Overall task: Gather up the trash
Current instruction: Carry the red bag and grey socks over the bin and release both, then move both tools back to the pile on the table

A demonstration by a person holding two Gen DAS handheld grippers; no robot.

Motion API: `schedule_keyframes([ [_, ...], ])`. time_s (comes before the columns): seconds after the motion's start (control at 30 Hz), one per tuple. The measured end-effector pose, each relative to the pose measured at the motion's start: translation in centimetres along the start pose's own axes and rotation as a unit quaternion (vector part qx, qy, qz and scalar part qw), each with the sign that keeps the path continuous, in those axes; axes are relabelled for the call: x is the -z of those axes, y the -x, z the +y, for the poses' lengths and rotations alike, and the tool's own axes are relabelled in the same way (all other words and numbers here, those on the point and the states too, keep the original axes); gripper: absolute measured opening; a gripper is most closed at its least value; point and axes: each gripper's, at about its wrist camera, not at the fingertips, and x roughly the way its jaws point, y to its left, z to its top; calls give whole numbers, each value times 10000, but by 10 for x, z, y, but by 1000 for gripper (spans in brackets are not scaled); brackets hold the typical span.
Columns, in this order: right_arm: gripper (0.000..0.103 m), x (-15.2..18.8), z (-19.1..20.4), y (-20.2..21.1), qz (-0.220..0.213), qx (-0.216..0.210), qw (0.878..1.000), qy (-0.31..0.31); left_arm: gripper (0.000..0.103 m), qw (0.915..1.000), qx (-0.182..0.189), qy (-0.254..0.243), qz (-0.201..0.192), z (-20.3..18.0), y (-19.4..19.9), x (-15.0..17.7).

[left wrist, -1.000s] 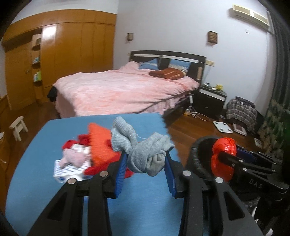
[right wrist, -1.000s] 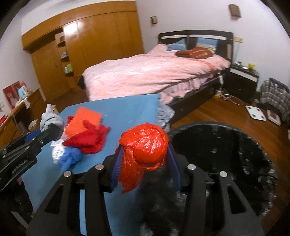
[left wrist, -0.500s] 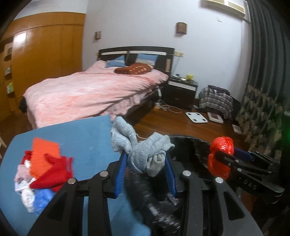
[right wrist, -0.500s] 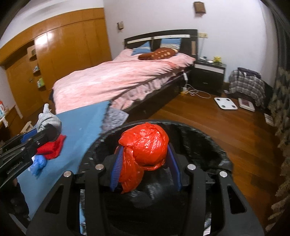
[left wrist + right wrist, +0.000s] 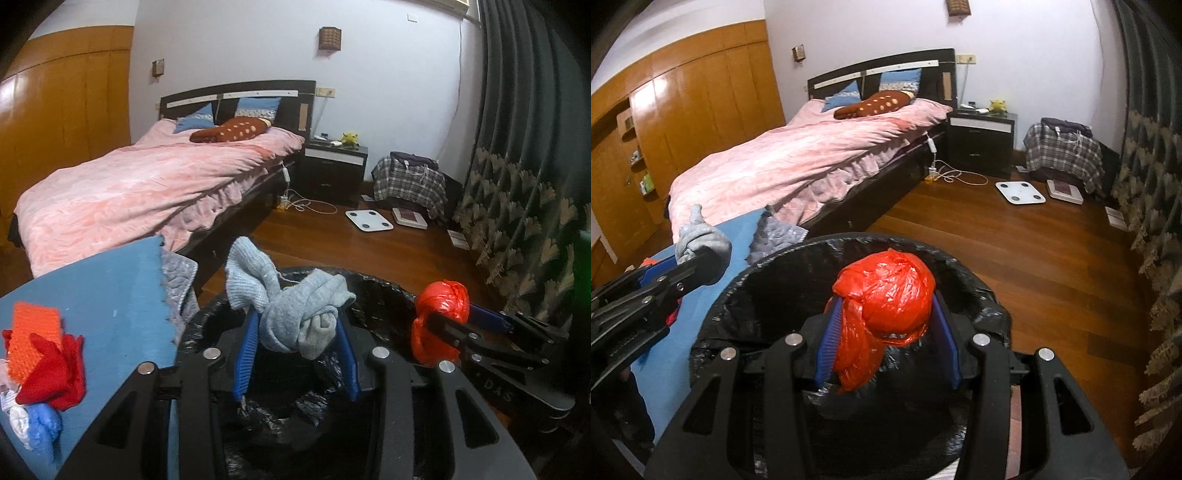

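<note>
The left hand-held gripper (image 5: pixel 297 332) is clamped on a knotted grey sock (image 5: pixel 295 314), held over the open mouth of the black-lined trash bin (image 5: pixel 376 295). Beside it, the right hand-held gripper (image 5: pixel 886 325) is clamped on a crumpled red plastic bag (image 5: pixel 886 295) above the same bin. Red and orange cloths (image 5: pixel 40 347) lie on the blue counter (image 5: pixel 110 295).

left wrist cam: tilted down, close over the black-lined bin (image 5: pixel 373 291) | right wrist cam: same deal, bin (image 5: pixel 960 266) mid-frame | both share bed (image 5: pixel 147 184) upper left
</note>
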Motion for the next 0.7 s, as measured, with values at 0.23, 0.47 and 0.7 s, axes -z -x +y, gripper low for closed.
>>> schedule_keyframes([
  [0.23,47,4,-9,-6,87,117,9999,-76,42,9998,94,-27,175,-5,-12,4],
  [0.47,81,6,-8,-6,12,310,9995,-82,72,9999,98,63,97,11,-7,10],
  [0.7,97,-1,15,7,-214,121,9997,-22,89,9980,-547,178,-273,55,31,16],
])
